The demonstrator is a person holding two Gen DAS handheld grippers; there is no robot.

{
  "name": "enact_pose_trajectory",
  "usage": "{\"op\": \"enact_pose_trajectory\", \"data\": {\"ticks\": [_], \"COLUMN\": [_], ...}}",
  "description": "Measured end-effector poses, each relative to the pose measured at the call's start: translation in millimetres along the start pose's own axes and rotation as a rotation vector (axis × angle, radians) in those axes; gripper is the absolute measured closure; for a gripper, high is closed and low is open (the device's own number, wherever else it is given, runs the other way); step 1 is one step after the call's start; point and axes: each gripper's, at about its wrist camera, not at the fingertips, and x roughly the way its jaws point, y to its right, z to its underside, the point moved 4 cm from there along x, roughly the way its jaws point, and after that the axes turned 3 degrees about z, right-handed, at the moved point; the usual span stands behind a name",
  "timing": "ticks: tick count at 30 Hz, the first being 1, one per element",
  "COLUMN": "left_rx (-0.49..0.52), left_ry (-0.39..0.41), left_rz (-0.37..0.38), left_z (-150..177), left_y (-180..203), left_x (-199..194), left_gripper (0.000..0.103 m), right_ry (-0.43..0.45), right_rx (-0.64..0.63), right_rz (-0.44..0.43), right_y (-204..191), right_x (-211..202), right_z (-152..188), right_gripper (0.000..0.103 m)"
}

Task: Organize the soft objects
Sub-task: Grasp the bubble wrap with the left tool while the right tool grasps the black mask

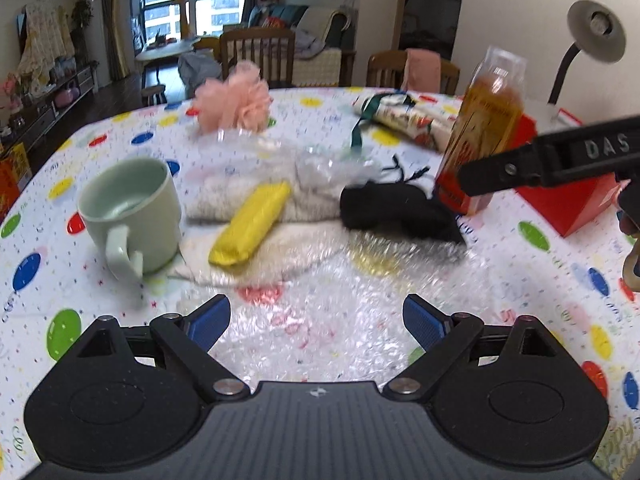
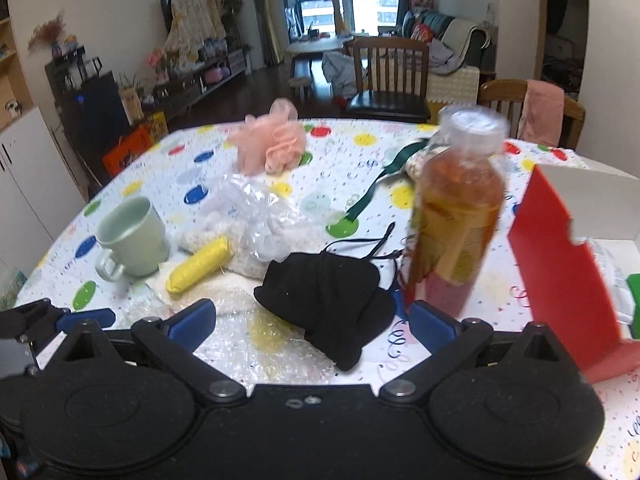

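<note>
Both jaws open, empty. Black drawstring pouch just ahead between right gripper jaws; left gripper over bubble wrap, yellow sponge beyond.

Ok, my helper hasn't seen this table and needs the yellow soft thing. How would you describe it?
Start at the pale green mug on the polka-dot tablecloth. Just to the mug's right, a cream fluffy cloth lies under clear plastic. The yellow roll lies on it, the only solid yellow, sausage-shaped item there.
</note>
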Motion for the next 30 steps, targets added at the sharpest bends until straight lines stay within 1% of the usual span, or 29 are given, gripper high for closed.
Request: {"op": "enact_pose_trajectory", "data": {"ticks": [3,6,11,15,20,22,24,26,27,28,29,30], "left_rx": [-0.012,-0.018,-0.015,-0.030,-0.032,-0.026,-0.028,-0.033,-0.031,-0.028,-0.023,-0.019], "left_ry": [-0.021,-0.033,-0.062,-0.080,-0.098,-0.099,-0.096,-0.094,-0.091,-0.088,-0.086,-0.085], "left_rz": [-0.024,-0.031,-0.049,-0.060,-0.067,-0.071,-0.081,-0.085,-0.086,-0.085,-0.084,-0.081], "left_z": [2.1,4.1,9.0,11.4,14.3,13.7,11.8,10.4,9.6,8.8,8.0,7.1], "left_y": [-1.3,-2.9,-3.0,-4.8,-4.3,-3.1,-2.7,-3.5,-4.0,-4.2,-4.2,-4.0], "left_x": [10.7,19.2,33.7,41.6,48.7,49.1,49.5,49.3,49.3,49.0,48.8,48.4], "left_gripper": [0.009,0.009,0.009,0.009,0.010,0.018,0.023,0.031,0.038,0.046,0.051,0.063], "right_ry": [-0.023,-0.037,-0.073,-0.095,-0.116,-0.122,-0.132,-0.136,-0.137,-0.138,-0.140,-0.140], "right_rx": [-0.004,0.008,-0.011,0.029,0.090,0.111,0.121,0.125,0.126,0.128,0.127,0.127], "right_rz": [0.010,0.020,0.042,0.054,0.057,0.053,0.045,0.039,0.034,0.027,0.020,0.015], "right_y": [-4.0,-7.7,-13.3,-8.3,-1.0,1.8,3.0,2.5,1.6,0.5,-0.7,-1.9], "right_x": [17.7,33.3,58.6,71.2,81.7,83.7,85.7,86.4,86.5,86.5,86.4,85.9], "right_z": [-0.3,-1.6,0.7,1.4,1.0,1.5,2.2,2.9,2.8,2.7,2.3,2.3], "right_gripper": [0.000,0.000,0.000,0.002,0.006,0.008,0.010,0.014,0.016,0.020,0.025,0.027]}}
